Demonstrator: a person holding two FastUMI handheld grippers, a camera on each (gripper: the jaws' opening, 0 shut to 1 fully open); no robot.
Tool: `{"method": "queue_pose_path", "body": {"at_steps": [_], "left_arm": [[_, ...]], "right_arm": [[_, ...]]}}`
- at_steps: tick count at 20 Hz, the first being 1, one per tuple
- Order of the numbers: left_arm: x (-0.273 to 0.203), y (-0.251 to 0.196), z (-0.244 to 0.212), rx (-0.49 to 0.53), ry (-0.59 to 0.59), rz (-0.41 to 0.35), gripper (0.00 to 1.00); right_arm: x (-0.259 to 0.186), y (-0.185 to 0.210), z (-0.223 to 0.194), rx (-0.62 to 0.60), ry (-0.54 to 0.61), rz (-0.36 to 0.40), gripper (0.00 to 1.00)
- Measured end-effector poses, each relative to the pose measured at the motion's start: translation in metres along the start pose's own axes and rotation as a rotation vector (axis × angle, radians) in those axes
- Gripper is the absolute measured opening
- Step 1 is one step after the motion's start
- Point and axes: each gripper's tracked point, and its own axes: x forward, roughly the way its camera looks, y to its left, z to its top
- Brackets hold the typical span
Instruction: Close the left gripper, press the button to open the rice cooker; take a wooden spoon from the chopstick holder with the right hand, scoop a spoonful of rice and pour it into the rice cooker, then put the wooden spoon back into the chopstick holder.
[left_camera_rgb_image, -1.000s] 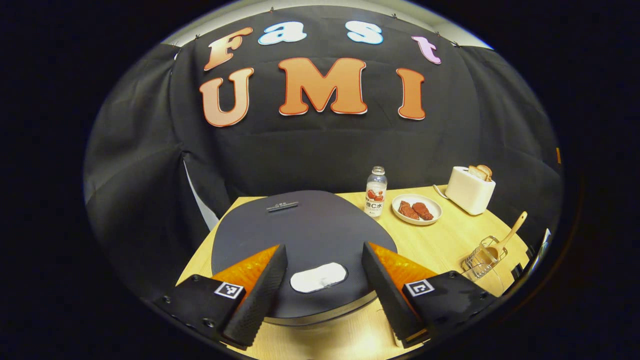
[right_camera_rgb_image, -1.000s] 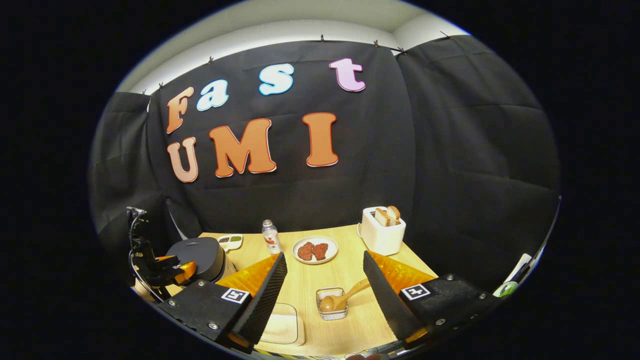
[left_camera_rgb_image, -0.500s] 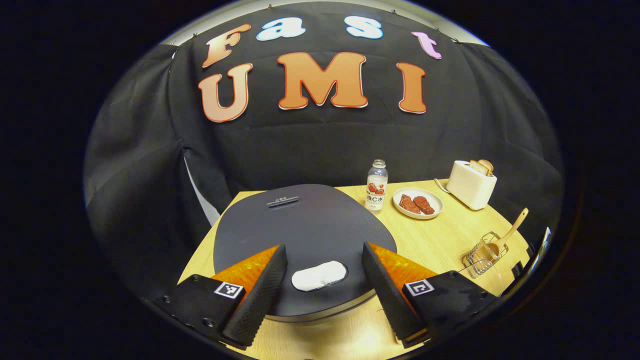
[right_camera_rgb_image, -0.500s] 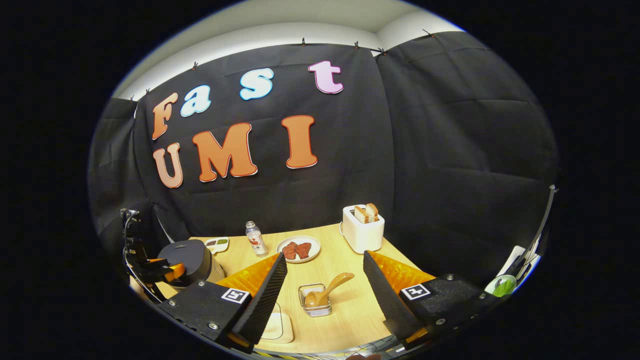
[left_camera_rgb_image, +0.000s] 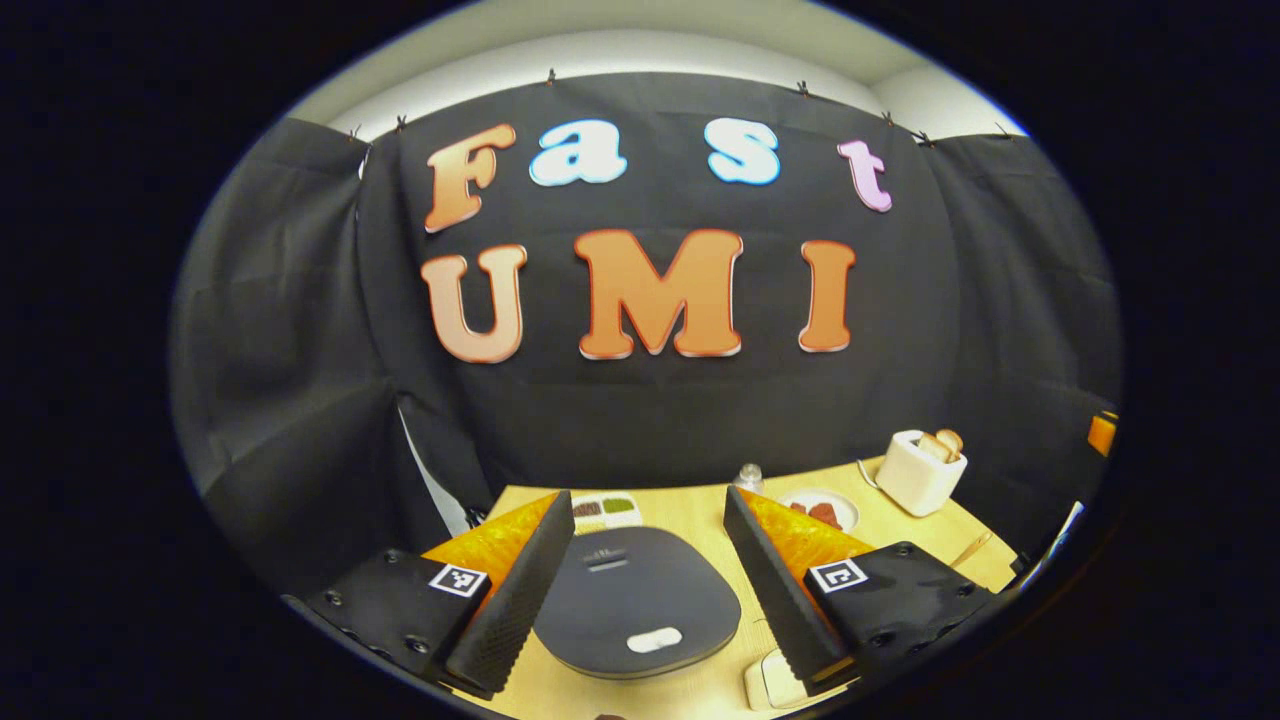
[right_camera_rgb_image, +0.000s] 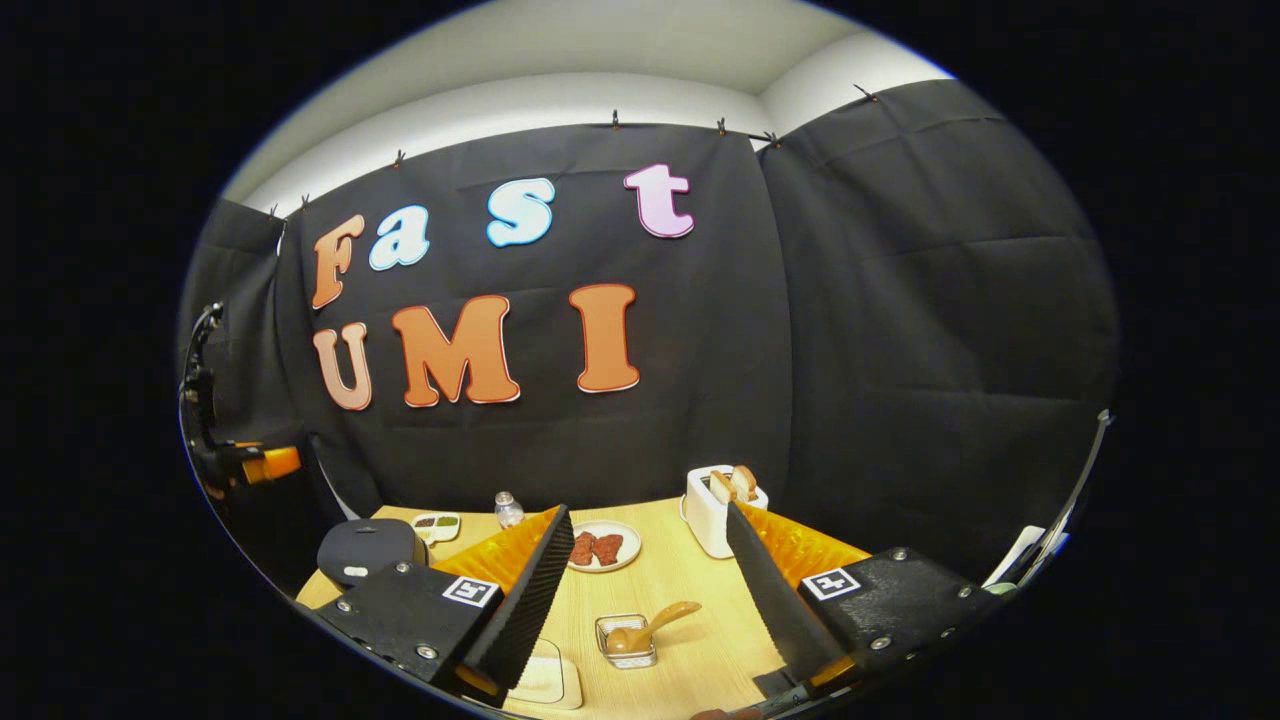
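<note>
Left gripper view: dark rice cooker (left_camera_rgb_image: 636, 600), lid down.

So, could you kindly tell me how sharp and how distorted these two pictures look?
Left gripper view: sharp, though fisheye curves the light wooden table; the dark grey round rice cooker is evenly lit. Right gripper view: also sharp, the wooden spoon casting a soft shadow.
</note>
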Motion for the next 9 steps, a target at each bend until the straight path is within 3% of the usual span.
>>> {"method": "queue_pose_path", "body": {"at_steps": [2,3,8,9], "left_arm": [[-0.010,0.007,0.029,-0.001,-0.026,0.015,1.00],[-0.014,0.013,0.042,0.004,-0.041,0.028,0.96],[-0.032,0.034,0.084,0.017,-0.121,0.085,1.00],[-0.034,0.033,0.086,0.013,-0.125,0.087,1.00]], "right_arm": [[0.000,-0.004,0.019,-0.007,-0.040,-0.002,0.95],[0.001,-0.005,0.027,-0.006,-0.054,-0.001,0.95],[0.002,-0.013,0.061,0.033,-0.120,0.006,0.95],[0.002,-0.016,0.064,0.031,-0.129,0.000,1.00]]}}
